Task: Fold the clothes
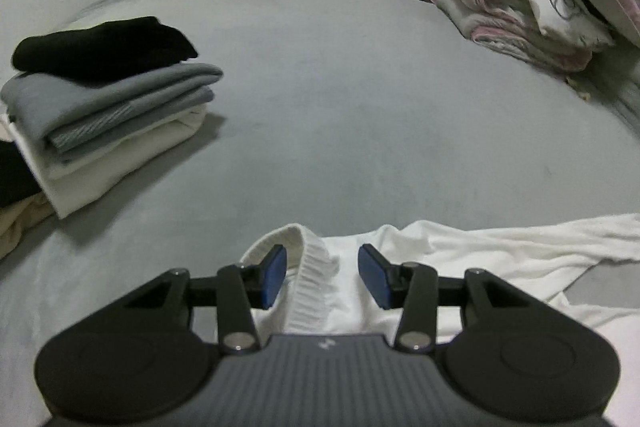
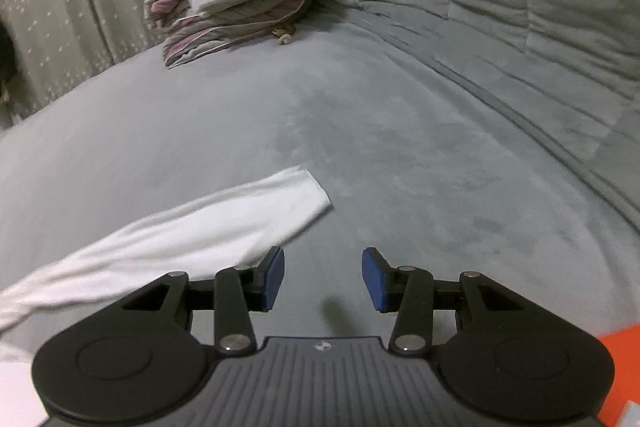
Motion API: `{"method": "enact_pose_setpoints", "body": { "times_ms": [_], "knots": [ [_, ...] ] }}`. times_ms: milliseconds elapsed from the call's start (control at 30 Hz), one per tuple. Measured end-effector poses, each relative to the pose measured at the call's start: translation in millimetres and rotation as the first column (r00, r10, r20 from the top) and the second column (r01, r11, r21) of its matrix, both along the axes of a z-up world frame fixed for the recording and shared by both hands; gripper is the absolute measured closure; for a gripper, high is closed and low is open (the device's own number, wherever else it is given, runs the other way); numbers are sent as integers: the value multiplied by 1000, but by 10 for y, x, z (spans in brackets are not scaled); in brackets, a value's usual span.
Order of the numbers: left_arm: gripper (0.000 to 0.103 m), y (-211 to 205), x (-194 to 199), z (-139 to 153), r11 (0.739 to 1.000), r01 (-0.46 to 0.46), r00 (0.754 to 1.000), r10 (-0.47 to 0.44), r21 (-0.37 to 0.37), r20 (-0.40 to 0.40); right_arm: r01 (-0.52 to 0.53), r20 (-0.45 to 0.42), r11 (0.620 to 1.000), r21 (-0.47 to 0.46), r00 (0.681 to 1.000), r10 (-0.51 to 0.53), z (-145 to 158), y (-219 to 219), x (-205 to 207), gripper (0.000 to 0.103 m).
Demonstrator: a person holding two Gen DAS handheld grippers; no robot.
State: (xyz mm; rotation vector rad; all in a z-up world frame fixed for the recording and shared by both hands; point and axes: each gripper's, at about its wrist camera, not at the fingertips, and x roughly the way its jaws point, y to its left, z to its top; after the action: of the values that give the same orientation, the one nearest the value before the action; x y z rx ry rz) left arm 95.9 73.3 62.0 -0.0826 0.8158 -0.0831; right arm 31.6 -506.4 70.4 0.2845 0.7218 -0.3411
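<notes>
White top (image 1: 460,255) lay unfolded on the grey bed (image 1: 340,99), ribbed collar (image 1: 316,287) just under the left hand-held gripper (image 1: 322,275), whose blue pads stood apart, clamped on nothing. Right hand-held gripper (image 2: 323,277) likewise hung open over bare sheet, beside the outstretched sleeve (image 2: 200,227). Farther off sat a finished stack of folded clothes (image 1: 100,107). Judged partly done: this garment not yet folded or stacked.

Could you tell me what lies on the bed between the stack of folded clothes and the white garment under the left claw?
Only bare grey bedcover lies between the folded stack and the white garment, as the left wrist view shows.
</notes>
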Motion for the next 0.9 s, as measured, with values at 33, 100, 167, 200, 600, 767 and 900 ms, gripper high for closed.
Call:
{"method": "enact_pose_setpoints", "body": {
  "times_ms": [33,100,167,200,600,767,900],
  "knots": [
    [62,-8,12,-17,1000,2,1000,-2,1,1,5,-2,1000,-7,1000,-5,-27,-6,77,60],
    [62,-14,44,-52,1000,3,1000,-3,-8,-3,12,-4,1000,-15,1000,-12,-80,-16,224,60],
    [62,-6,69,-75,1000,1,1000,-1,-16,-7,13,1,1000,-1,1000,-13,-130,-12,339,60],
    [62,7,86,-85,1000,-1,1000,1,-23,-10,13,5,1000,7,1000,-13,-150,-5,381,60],
    [96,205,274,-180,994,-28,998,22,-110,-57,27,-38,999,-26,999,-28,-339,109,746,74],
    [97,351,265,-125,984,-76,996,68,-163,-52,28,2,998,-47,1000,-28,-278,134,731,95],
    [97,556,205,29,962,-124,992,125,-242,-12,76,123,996,-37,990,-71,12,99,571,96]
  ]
}}
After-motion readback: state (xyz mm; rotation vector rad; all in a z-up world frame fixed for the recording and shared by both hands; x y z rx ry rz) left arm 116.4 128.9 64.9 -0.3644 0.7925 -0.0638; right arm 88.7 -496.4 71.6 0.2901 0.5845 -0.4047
